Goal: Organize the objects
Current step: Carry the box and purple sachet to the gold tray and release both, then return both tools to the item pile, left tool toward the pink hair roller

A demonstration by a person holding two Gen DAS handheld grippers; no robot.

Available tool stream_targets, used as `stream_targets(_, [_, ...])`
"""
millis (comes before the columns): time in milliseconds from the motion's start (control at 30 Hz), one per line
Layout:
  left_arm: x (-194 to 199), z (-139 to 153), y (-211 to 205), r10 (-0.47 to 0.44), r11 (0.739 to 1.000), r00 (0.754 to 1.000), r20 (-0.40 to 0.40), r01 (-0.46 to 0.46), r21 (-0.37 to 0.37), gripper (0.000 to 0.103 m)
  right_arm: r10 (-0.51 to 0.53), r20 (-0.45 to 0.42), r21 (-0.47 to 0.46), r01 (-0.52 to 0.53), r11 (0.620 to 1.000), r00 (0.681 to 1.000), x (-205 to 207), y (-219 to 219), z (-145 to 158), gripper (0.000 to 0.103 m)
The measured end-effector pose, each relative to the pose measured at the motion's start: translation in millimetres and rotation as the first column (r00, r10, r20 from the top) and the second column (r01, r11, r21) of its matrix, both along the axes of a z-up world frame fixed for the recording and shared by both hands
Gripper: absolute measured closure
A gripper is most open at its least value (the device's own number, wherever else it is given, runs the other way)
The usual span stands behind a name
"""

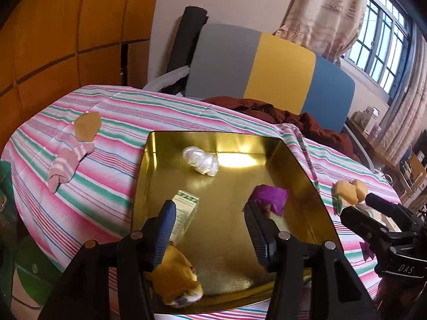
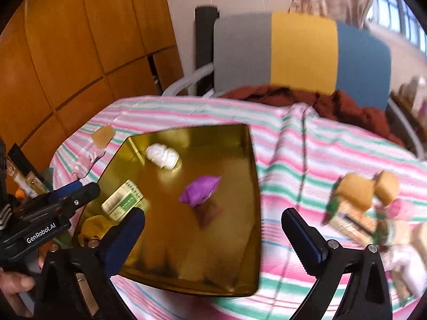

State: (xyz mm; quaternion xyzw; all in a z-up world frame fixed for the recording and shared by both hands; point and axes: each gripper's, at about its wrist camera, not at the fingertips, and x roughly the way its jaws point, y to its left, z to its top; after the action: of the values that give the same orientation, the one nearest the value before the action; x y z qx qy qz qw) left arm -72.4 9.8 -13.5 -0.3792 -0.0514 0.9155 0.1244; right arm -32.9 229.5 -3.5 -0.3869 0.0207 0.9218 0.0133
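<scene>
A gold metal tray (image 1: 299, 165) (image 2: 250, 165) lies on the striped cloth. In it are a clear plastic wad (image 1: 200, 160) (image 2: 162, 156), a green-white box (image 1: 185, 209) (image 2: 122, 200), a purple wrapper (image 1: 271, 196) (image 2: 198, 189) and a yellow packet (image 1: 176, 277) (image 2: 92, 226). My left gripper (image 1: 210, 210) is open and empty, low over the tray's near part. My right gripper (image 2: 213, 226) is open and empty above the tray's right edge; it also shows in the left wrist view (image 1: 379, 213). The left gripper shows at the left of the right wrist view (image 2: 77, 188).
A pink striped sock (image 1: 66, 162) and a tan piece (image 1: 86, 126) lie left of the tray. A pile of yellow blocks and packets (image 2: 365, 202) (image 1: 347, 190) lies to the right. A dark red cloth (image 1: 293, 117) and a grey-yellow-blue chair (image 1: 267, 66) stand behind.
</scene>
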Motion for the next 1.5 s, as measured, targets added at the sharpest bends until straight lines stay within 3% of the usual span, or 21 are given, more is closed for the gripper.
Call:
stream_targets(133, [5.1,6.7,9.3,-0.051,0.999,0.998,-0.031,0.052,0.017,0.031,0.000,-0.054,0.037,0.002,0.999,0.999,13.0,4.6,7.9,0.000])
stream_targets(333, [14.7,16.6,28.8,-0.129,0.991,0.989,-0.072,0.131,0.029,0.023,-0.016,-0.098,-0.012,0.015,1.000,0.995,36.6,28.0,15.1,0.000])
stream_targets(433, [17.9,20.7,38.1,-0.157,0.987,0.984,-0.080,0.159,0.024,0.020,-0.039,-0.071,-0.034,0.037,0.999,0.997,44.1,43.8,11.0,0.000])
stream_targets(667, [22.4,26.8,69.8,-0.267,0.963,0.961,-0.074,0.270,0.028,0.017,-0.199,-0.022,-0.009,0.199,0.980,0.980,75.5,99.8,7.3,0.000])
stream_targets(833, [28.9,29.6,103.4,-0.363,0.929,0.929,-0.068,0.367,0.047,0.016,-0.346,-0.013,0.001,0.346,0.938,0.938,105.0,152.0,15.0,0.000])
stream_targets(1067, [38.2,30.7,148.6,-0.457,0.888,0.887,-0.062,0.459,0.013,0.016,-0.513,-0.054,0.064,0.515,0.855,0.857,136.4,210.8,38.1,0.000])
stream_targets(1300, [40.7,34.0,193.5,-0.550,0.835,0.835,-0.037,0.550,0.000,0.016,-0.586,-0.145,0.075,0.599,0.797,0.797,152.1,247.1,66.1,0.000])
stream_targets(1500, [36.9,28.6,236.3,-0.606,0.795,0.795,0.031,0.605,0.027,0.016,-0.659,-0.165,0.025,0.671,0.741,0.734,165.0,284.1,68.8,0.000])
